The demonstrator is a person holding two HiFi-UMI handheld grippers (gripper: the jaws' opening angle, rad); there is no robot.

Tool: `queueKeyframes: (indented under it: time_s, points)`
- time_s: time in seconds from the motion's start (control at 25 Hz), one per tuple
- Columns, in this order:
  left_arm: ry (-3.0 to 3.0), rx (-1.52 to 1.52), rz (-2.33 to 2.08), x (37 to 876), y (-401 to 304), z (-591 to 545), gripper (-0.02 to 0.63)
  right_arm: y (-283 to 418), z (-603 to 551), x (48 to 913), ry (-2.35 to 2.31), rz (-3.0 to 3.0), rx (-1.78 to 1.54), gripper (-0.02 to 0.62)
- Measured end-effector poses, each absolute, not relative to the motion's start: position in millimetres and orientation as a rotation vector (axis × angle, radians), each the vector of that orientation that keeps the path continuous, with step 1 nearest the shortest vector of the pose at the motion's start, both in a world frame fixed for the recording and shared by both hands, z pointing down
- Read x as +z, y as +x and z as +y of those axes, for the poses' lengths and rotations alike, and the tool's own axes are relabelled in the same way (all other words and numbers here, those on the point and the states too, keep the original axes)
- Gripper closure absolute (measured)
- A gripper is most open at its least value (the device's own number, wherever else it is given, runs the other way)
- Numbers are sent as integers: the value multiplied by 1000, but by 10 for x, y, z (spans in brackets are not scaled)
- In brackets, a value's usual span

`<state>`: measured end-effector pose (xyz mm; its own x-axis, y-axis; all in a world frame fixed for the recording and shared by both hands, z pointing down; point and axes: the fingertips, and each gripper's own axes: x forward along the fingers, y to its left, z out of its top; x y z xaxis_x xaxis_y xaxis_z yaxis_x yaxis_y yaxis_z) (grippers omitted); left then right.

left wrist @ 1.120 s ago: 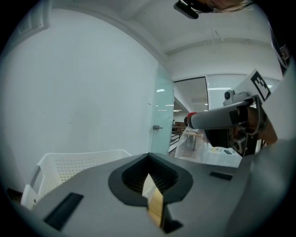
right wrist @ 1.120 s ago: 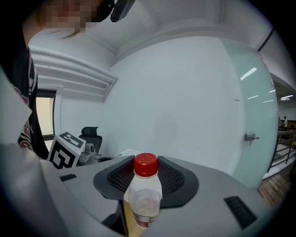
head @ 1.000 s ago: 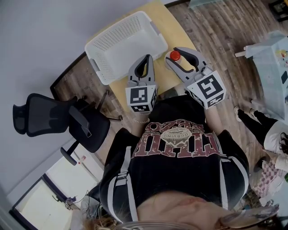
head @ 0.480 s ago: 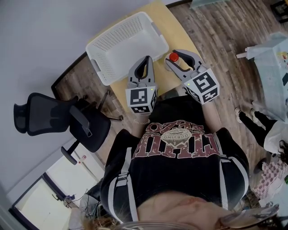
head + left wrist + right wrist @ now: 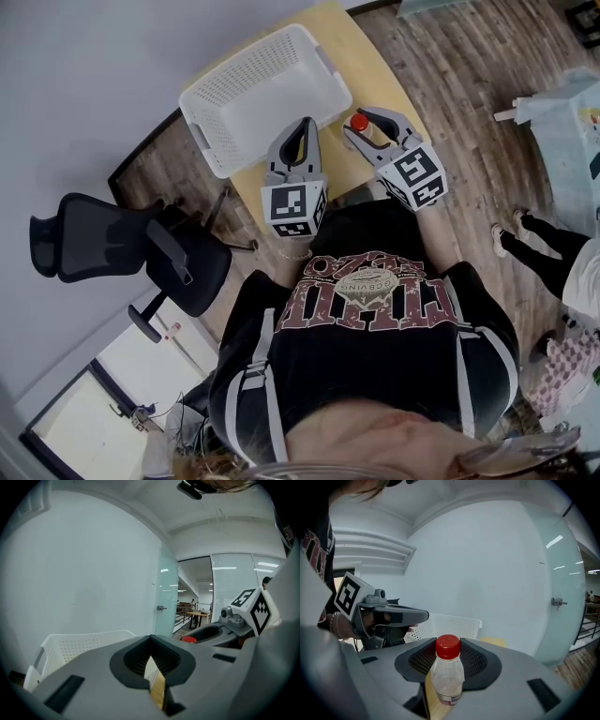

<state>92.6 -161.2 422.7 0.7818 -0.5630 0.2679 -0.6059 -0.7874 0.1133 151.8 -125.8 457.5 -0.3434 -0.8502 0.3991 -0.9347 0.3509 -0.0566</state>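
The right gripper has its fingers closed on a clear plastic bottle with a red cap; the bottle stands upright between the ribbed pads, cap uppermost. In the head view the bottle sits over the near part of the tabletop, just beside the near right corner of the white perforated basket. Contact between the bottle base and the tabletop cannot be confirmed. The left gripper has its fingers pressed together with nothing between them; only a thin sliver of wooden tabletop shows through the slit. In the head view the left gripper is held over the near edge of the tabletop, its tips at the near wall of the basket and close beside the right gripper. The basket occupies the far left part of the tabletop. A black office chair stands on the wood floor beyond the left edge of the tabletop.
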Motion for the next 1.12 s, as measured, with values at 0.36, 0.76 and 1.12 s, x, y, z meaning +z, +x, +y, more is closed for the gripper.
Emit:
queueKeyframes:
  time_s: [0.36,0.76,1.12]
  points:
    - [2778,335,-931,4234,899,-1607,560,1501,-1263,4916,1554,-2311,447,430]
    - [2769,342,-950,4250,865,-1654,560,1490,-1327,5181,1534,-2303,472,430]
    - [2758,358,-953,4338,852,-1725,560,1471,-1357,5402,1497,-2287,483,430]
